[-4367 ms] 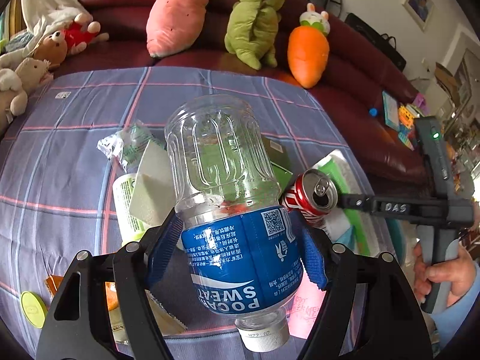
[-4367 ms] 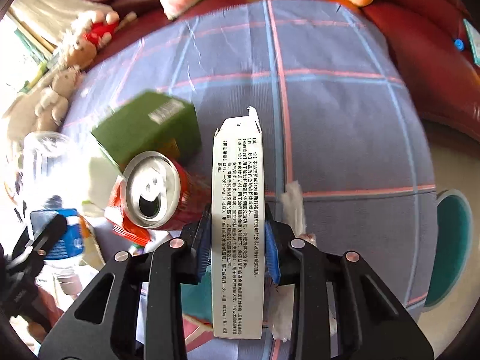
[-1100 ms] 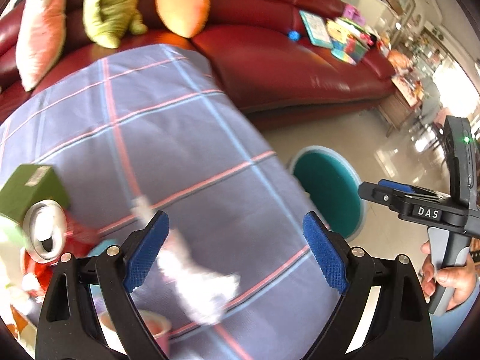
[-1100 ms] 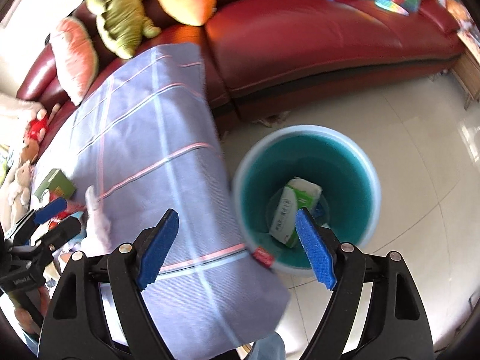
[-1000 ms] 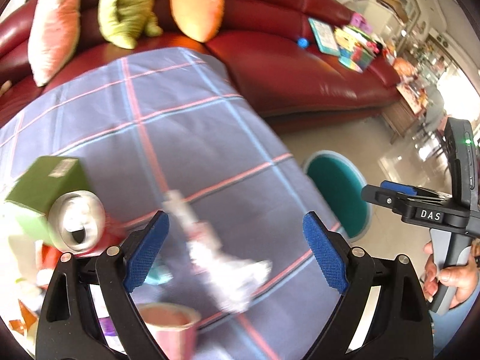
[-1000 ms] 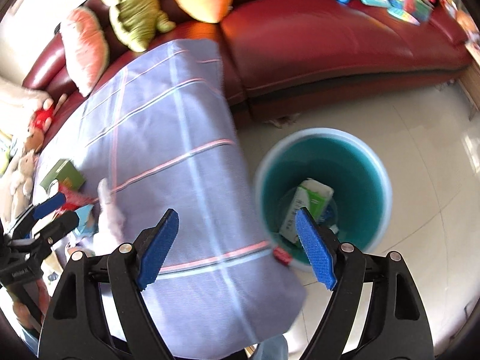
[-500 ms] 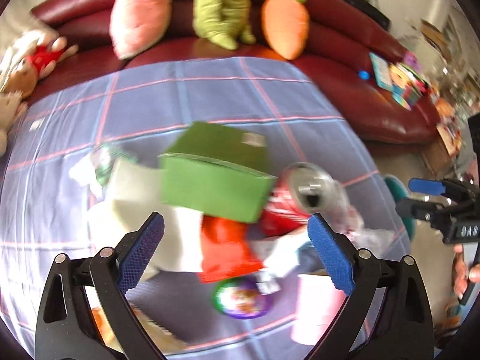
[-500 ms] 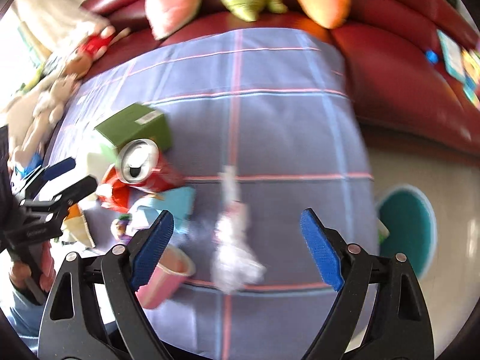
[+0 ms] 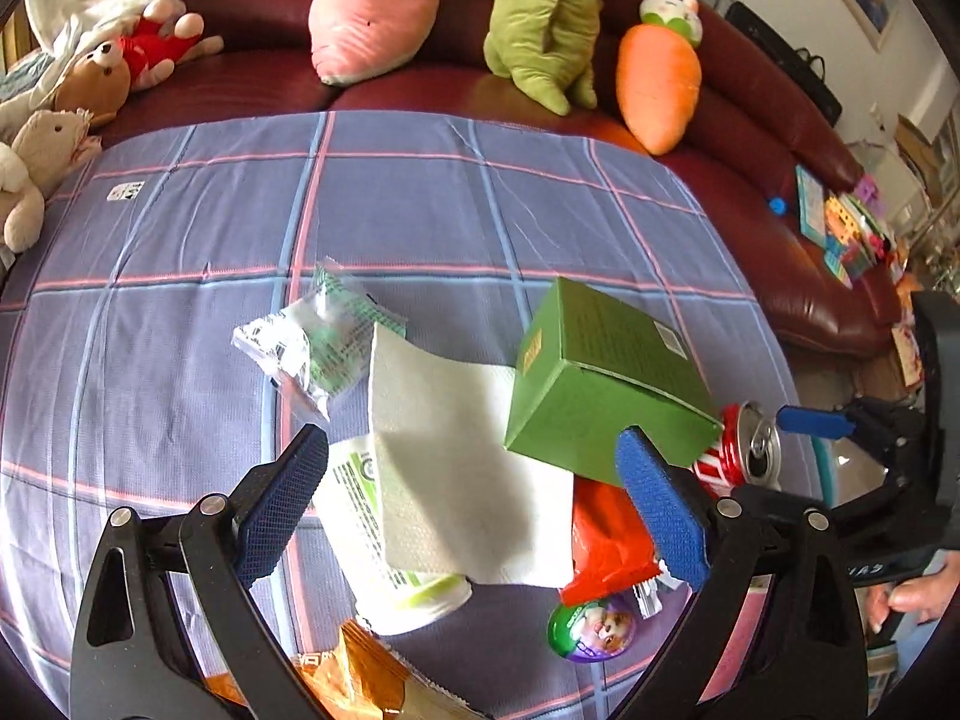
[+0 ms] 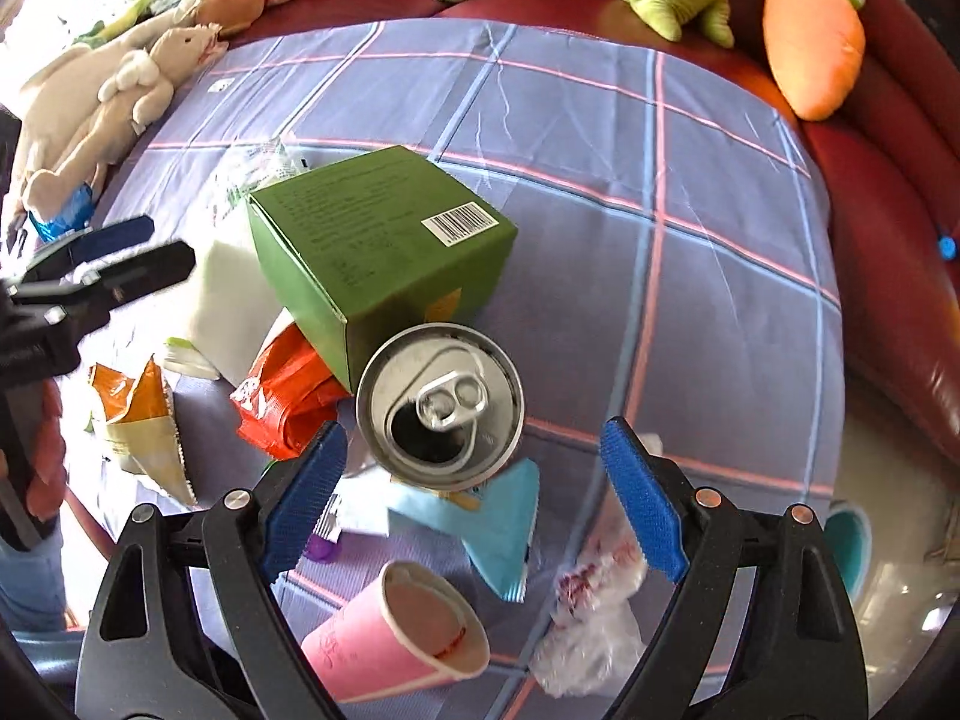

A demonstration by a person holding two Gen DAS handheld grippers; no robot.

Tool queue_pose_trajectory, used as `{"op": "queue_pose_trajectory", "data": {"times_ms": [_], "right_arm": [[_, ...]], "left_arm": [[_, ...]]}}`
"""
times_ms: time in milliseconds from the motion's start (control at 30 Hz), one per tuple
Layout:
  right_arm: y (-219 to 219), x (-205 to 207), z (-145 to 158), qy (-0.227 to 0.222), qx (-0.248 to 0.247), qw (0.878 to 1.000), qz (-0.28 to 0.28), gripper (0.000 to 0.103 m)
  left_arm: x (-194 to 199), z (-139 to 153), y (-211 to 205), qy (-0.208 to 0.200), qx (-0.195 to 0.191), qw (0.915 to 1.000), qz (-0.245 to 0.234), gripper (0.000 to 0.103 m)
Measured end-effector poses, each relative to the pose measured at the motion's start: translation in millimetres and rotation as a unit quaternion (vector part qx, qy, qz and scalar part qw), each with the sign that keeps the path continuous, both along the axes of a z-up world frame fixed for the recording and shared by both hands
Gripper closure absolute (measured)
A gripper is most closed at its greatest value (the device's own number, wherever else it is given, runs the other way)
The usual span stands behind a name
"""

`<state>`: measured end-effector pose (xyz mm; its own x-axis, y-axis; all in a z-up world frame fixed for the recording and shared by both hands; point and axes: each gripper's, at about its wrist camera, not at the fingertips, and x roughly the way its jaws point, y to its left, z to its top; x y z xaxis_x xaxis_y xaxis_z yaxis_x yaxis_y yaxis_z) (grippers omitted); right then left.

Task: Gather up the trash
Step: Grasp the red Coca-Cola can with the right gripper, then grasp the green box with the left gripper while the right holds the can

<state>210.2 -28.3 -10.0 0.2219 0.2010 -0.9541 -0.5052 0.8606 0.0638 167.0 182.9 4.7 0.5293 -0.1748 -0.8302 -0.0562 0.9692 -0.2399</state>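
A: Report the state of each gripper.

B: Left gripper [image 9: 471, 495]: jaws spread wide, nothing held. It hangs above the white paper towel [image 9: 456, 468] and the green box [image 9: 600, 384]. Right gripper [image 10: 474, 498]: jaws likewise spread wide, nothing held. The open soda can [image 10: 441, 408] stands upright between its blue pads, touching neither.

A: Where is the trash located?

B: It lies in a cluster on the plaid cloth [image 10: 690, 180], toward the near edge. The green box rests tilted on the towel, and the can stands just beside its lower corner. A red wrapper [image 10: 282, 396] lies under the box. A pink paper cup [image 10: 402, 636] lies on its side nearest the right gripper, with a light blue packet [image 10: 492, 528] and a crumpled clear bag [image 10: 594, 618] beside it.

A: Any remaining items?

B: A clear green-printed bag [image 9: 318, 342] lies farther in. An orange snack bag [image 9: 360, 678] and a purple egg-shaped capsule [image 9: 591, 630] lie at the near edge.
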Motion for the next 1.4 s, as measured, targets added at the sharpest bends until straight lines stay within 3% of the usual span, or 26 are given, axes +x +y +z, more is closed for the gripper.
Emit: {"op": "queue_pose_trajectory", "data": {"times_ms": [167,200,400,467,533,667,733,1000,1167,1233,1400], "right_arm": [[1.6,2.1,-9.4,0.002,0.017,1.000,0.001,0.024],[1.8,2.0,-10.2,0.004,0.021,1.000,0.004,0.046],[-21.8,9.4,2.3,0.002,0.051,0.998,-0.031,0.048],[-38.3,12.1,11.9,-0.012,0.057,0.997,-0.052,0.048],[-52.0,14.3,18.3,-0.017,0.062,0.996,-0.066,0.048],[-79.2,15.2,25.8,-0.034,0.056,0.994,-0.091,0.048],[-93.6,15.4,25.8,-0.035,0.056,0.992,-0.104,0.048],[-141.2,8.8,22.0,-0.037,0.063,0.986,-0.150,0.048],[-164.0,3.3,13.7,-0.031,0.068,0.983,-0.169,0.048],[-167.9,2.8,11.9,-0.031,0.068,0.982,-0.173,0.048],[-185.4,1.6,5.6,-0.026,0.079,0.979,-0.189,0.048]], "left_arm": [[20.9,2.0,-0.5,0.001,-0.008,1.0000,-0.003,0.007],[26.6,1.9,-3.0,0.002,-0.011,0.9999,-0.005,0.007],[52.8,-0.9,-27.7,0.003,-0.010,0.9989,-0.046,0.007],[57.2,-5.7,-39.2,0.011,-0.006,0.9978,-0.066,0.021],[59.1,-12.3,-52.8,0.023,-0.010,0.9958,-0.088,0.043],[51.3,-11.1,-77.2,0.016,-0.006,0.9932,-0.115,0.051],[48.9,-13.3,-90.4,0.023,-0.015,0.9903,-0.136,0.059],[35.0,-33.4,-152.6,0.038,0.019,0.9820,-0.184,0.058],[39.8,-34.7,-151.3,0.038,0.012,0.9862,-0.160,0.047],[42.2,-36.3,-150.6,0.044,0.014,0.9869,-0.155,0.028],[42.6,-45.7,-155.4,0.057,0.010,0.9852,-0.161,0.019]]}}
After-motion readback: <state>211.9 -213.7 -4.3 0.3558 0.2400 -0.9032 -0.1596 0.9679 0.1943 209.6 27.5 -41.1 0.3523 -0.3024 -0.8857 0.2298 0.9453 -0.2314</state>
